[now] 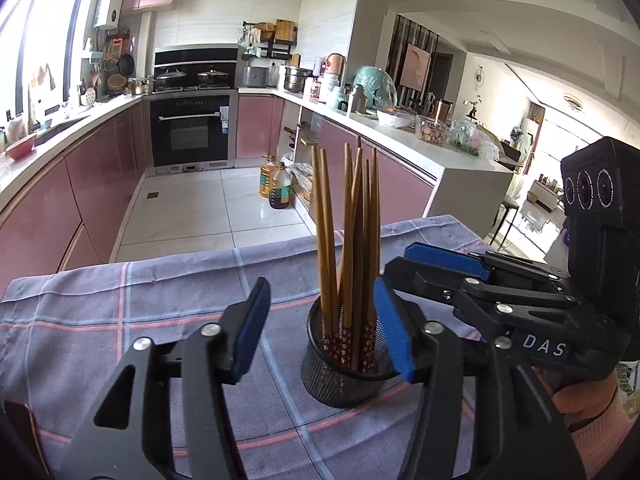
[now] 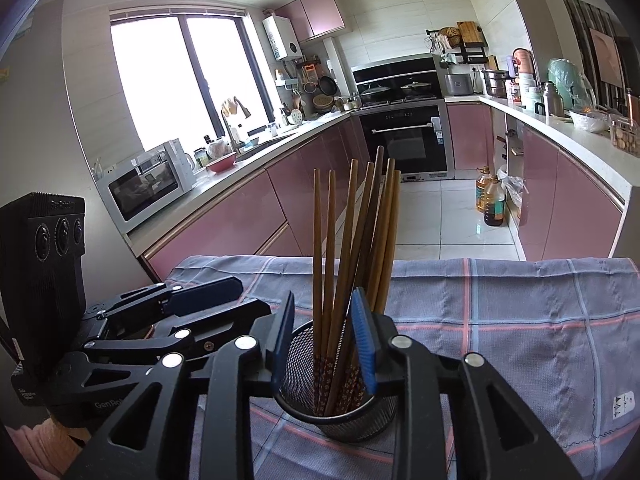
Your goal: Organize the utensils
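Several brown wooden chopsticks (image 1: 352,240) with red flowered ends stand upright in a black mesh cup (image 1: 340,376) on a blue-grey checked cloth (image 1: 160,300). My left gripper (image 1: 320,336) is open and empty, its blue pads apart, with the cup just beyond and between them. In the right wrist view the chopsticks (image 2: 352,248) rise from the cup (image 2: 340,416). My right gripper (image 2: 326,340) is open just above the cup's rim, its pads on either side of the chopstick bundle without clamping it. Each view shows the other gripper beside the cup.
The cloth (image 2: 520,340) covers the table, whose far edge drops to a tiled kitchen floor (image 1: 208,208). Pink cabinets, an oven (image 1: 190,132) and oil bottles (image 1: 276,188) stand beyond. A white label (image 2: 622,404) is on the cloth at right.
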Motion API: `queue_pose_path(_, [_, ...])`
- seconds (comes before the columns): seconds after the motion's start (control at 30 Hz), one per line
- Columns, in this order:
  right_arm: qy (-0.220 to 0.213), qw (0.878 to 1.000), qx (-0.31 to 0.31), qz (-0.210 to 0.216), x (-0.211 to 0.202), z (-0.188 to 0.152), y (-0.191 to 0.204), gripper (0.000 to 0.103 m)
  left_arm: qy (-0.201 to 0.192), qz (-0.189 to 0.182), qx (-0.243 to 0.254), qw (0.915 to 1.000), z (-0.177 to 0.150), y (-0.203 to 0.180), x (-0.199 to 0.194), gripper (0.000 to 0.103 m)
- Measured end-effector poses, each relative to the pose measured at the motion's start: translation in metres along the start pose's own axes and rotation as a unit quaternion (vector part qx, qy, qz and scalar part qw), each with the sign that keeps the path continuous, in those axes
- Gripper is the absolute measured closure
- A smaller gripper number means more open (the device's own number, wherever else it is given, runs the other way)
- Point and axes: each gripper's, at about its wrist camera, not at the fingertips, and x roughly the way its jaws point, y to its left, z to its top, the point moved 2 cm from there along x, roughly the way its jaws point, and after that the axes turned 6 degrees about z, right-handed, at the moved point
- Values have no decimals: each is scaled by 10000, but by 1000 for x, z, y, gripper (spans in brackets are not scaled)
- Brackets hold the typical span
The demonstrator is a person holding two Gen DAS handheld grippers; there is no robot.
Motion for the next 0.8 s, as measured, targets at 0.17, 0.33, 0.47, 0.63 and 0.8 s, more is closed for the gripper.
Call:
queue_pose_path(0.17, [-218,9996,-110,-129,-15,-10,8,44,-334,426,-60,9985,-13,12,-26,18])
queue_pose_path(0.33, [-407,9980,-312,-362,-23,-23,21,28,-617,883,-155,9941,-28,27,-52,6])
queue_pose_path(0.47, [-474,9960,-579,-487,-24,-36,36,18,-711,1256,-253,9892,-43,42,-67,6])
queue_pose_path(0.63, [-792,9927,-730,-544,-28,-49,49,6,-742,1569,-400,9840,-63,56,-83,6])
queue_pose_path(0.8, [-981,9901,-833,-559,-31,-60,63,7,-915,1855,-512,9770,-73,65,-101,6])
